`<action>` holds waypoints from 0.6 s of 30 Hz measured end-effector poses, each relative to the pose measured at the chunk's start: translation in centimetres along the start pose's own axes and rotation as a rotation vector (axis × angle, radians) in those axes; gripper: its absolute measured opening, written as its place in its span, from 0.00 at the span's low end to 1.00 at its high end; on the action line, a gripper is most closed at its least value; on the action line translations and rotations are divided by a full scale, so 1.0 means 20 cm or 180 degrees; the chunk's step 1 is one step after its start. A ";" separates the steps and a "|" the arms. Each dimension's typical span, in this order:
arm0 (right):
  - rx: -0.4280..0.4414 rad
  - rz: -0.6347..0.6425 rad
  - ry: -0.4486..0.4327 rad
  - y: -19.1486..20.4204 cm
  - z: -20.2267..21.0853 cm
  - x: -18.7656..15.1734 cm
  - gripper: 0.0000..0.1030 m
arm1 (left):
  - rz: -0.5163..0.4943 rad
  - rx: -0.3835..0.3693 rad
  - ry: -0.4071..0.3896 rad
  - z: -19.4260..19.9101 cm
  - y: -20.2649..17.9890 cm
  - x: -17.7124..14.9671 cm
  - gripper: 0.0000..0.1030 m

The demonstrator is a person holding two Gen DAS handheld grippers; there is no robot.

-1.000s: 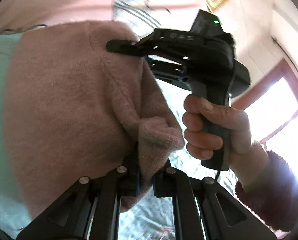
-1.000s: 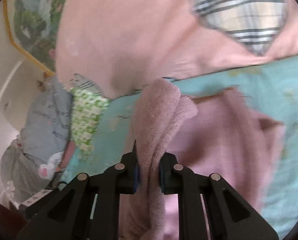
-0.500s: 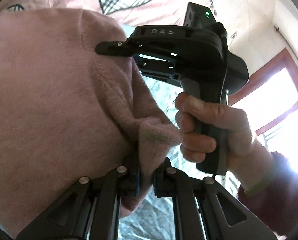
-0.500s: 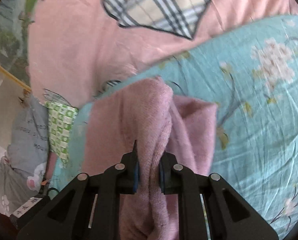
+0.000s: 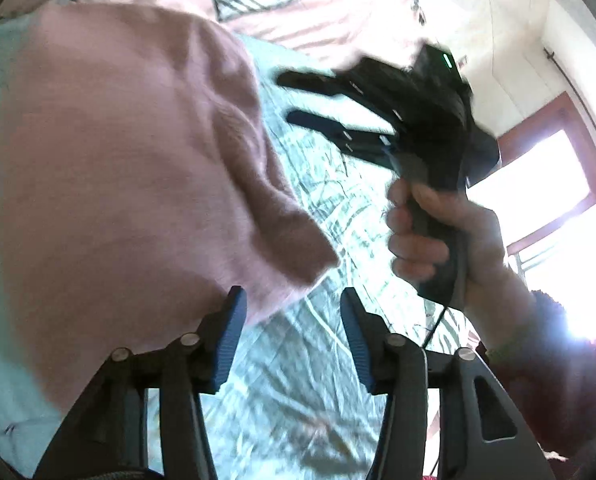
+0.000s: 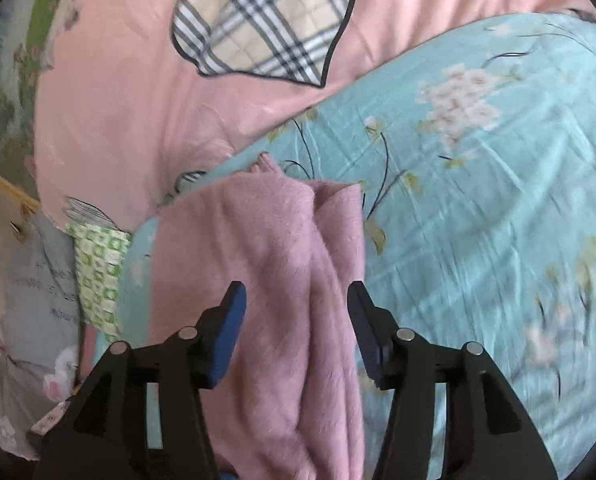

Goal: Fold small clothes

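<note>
Item: pink knit garment (image 6: 266,280), laid folded on the bed's blue floral sheet (image 6: 478,208). Left tool (image 5: 290,320) and right tool (image 6: 296,312): jaws just opened, cloth released so the fold can settle, nothing gripped.

Open floral bedsheet (image 6: 478,208) lay right of the pink sweater (image 6: 266,272); the pink pillow (image 6: 118,80) blocked the far side.

Pink knitted sweater (image 6: 266,280) lies folded on turquoise flowered bedsheet (image 6: 478,200). Pink pillow with checked heart patch (image 6: 118,92) behind sweater, overlapping sheet's far edge. Green-and-white checked cloth (image 6: 100,268) left of sweater, beside pillow.
</note>
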State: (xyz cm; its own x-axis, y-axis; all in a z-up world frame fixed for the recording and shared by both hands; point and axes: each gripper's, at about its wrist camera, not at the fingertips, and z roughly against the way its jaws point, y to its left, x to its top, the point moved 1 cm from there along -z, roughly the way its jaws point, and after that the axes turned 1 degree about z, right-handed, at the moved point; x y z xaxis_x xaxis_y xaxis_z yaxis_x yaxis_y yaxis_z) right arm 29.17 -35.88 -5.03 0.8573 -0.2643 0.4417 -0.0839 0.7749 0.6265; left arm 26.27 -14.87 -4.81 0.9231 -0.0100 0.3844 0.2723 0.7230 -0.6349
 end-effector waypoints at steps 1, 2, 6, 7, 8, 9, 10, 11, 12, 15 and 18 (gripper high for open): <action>0.0054 -0.0018 -0.0007 0.01 0.03 -0.03 0.52 | 0.0048 0.0036 -0.0059 0.06 0.03 0.00 0.49; 0.0120 -0.0028 -0.0005 0.02 0.06 -0.07 0.52 | 0.0094 0.0075 -0.0113 0.11 0.06 0.00 0.50; 0.0219 -0.0036 0.0086 0.04 0.08 -0.18 0.52 | 0.0401 0.0304 -0.0423 0.31 0.23 0.03 0.56; 0.0234 -0.0038 0.0119 0.04 0.07 -0.20 0.52 | 0.0498 0.0373 -0.0505 0.34 0.29 0.05 0.56; 0.0230 -0.0044 0.0144 0.04 0.05 -0.22 0.52 | 0.0602 0.0437 -0.0575 0.37 0.34 0.06 0.56; 0.0225 -0.0054 0.0156 0.05 0.03 -0.23 0.52 | 0.0698 0.0468 -0.0620 0.40 0.43 0.09 0.56; 0.0217 -0.0073 0.0169 0.06 0.00 -0.24 0.52 | 0.0782 0.0476 -0.0640 0.42 0.47 0.10 0.57; 0.0206 -0.0096 0.0197 0.05 -0.02 -0.25 0.52 | 0.0845 0.0488 -0.0641 0.41 0.51 0.12 0.59; 0.0191 -0.0111 0.0217 0.05 -0.04 -0.26 0.52 | 0.0885 0.0511 -0.0639 0.44 0.55 0.14 0.59; 0.0107 -0.0167 0.0276 0.01 -0.11 -0.26 0.52 | 0.0997 0.0572 -0.0589 0.39 0.63 0.14 0.59; 0.0255 -0.0240 0.0290 0.00 -0.14 -0.26 0.10 | 0.1087 0.0555 -0.0520 0.28 0.67 0.21 0.59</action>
State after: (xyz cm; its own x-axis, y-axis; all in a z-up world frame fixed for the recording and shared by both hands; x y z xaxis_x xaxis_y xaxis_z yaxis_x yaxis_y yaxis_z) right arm 26.10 -33.01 -9.12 0.9050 -0.2639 0.3336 -0.0547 0.7055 0.7066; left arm 32.28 -1.31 -7.98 0.8933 0.3503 0.2816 -0.1051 0.7720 -0.6269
